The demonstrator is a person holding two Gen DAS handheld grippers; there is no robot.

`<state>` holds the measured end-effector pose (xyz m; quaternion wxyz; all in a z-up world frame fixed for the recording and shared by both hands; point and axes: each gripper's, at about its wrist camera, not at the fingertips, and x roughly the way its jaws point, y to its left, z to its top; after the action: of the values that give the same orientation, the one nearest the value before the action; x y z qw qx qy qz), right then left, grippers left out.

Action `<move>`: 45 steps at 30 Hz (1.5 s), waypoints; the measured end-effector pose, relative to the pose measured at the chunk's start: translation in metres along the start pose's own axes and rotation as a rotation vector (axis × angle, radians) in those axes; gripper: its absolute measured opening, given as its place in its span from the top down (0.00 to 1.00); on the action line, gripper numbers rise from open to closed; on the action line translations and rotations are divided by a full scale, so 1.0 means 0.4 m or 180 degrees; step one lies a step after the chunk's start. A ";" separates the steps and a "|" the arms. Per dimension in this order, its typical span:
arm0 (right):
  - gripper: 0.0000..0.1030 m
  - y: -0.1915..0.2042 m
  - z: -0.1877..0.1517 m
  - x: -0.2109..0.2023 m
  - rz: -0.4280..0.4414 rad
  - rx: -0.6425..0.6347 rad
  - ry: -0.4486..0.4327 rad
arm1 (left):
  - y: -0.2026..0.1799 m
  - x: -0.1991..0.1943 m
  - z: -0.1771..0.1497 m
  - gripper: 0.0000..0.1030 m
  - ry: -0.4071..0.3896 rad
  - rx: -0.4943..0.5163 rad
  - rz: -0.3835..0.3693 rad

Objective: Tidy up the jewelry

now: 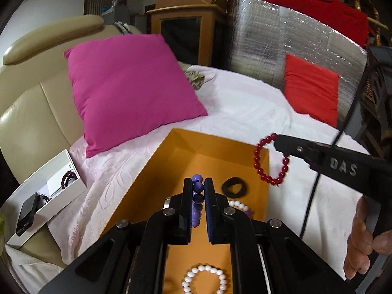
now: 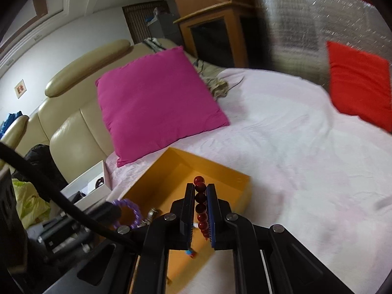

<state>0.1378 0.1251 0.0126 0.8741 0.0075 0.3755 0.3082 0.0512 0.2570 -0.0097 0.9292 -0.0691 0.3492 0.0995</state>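
An open orange box (image 1: 186, 152) lies on the white bed cover; it also shows in the right wrist view (image 2: 220, 174). My left gripper (image 1: 198, 183) is shut on a purple bead bracelet (image 1: 197, 204) and holds it over the box. My right gripper (image 2: 201, 188) is shut on a red bead bracelet (image 2: 201, 205) above the box's right side; in the left wrist view that bracelet (image 1: 269, 161) hangs from the right gripper (image 1: 278, 142) over the box's right wall. Inside the box lie a black hair tie (image 1: 234, 185) and two white bead bracelets (image 1: 204, 280).
A magenta pillow (image 1: 129, 88) leans behind the box. A red pillow (image 1: 311, 88) rests against a silver foil panel (image 1: 281, 36). A white box (image 1: 49, 188) with a phone (image 1: 27, 214) sits on the beige sofa at left.
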 end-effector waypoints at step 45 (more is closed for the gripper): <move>0.71 -0.032 -0.130 -0.046 0.0239 0.0523 0.0311 | 0.040 -0.038 -0.044 0.26 0.0080 -0.0113 0.0694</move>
<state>0.1006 0.0934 -0.0161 0.8389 0.0782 0.4412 0.3089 0.0249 0.2670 -0.0136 0.9071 -0.0484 0.3644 0.2053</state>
